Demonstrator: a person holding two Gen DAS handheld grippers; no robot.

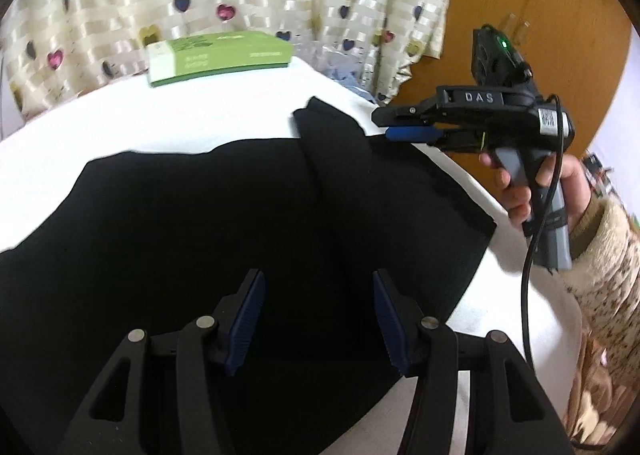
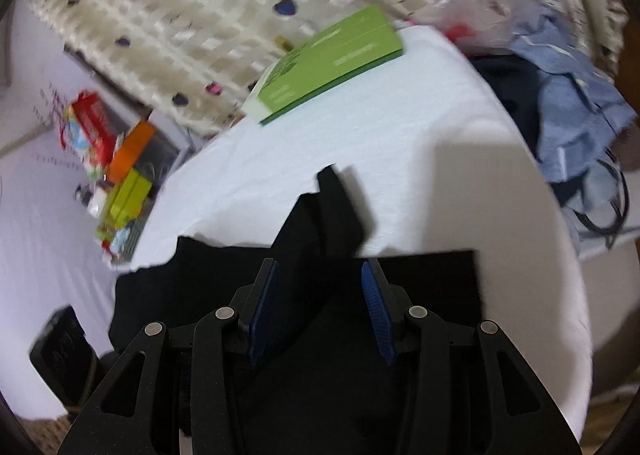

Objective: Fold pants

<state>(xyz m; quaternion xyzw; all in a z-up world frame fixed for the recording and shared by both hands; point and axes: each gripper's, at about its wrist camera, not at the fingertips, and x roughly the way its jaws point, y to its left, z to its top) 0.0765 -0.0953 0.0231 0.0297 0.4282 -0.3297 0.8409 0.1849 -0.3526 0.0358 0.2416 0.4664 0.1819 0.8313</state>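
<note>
Pants [image 1: 200,223] spread beneath left gripper [image 1: 318,319] and right gripper [image 2: 320,311], both wide, seemingly empty.

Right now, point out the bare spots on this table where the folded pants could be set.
Bare white table lies between the green box and the black pants. A narrower strip runs along the right edge beside the pants. The pants fill the near side, under both open claws: left claw, right claw.

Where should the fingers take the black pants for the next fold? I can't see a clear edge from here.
Probably the narrow flap of the black pants that pokes onto the white table. Come from the far side, low over the cloth: there its thin edge lies exposed, while elsewhere the fabric lies flat and broad.
</note>
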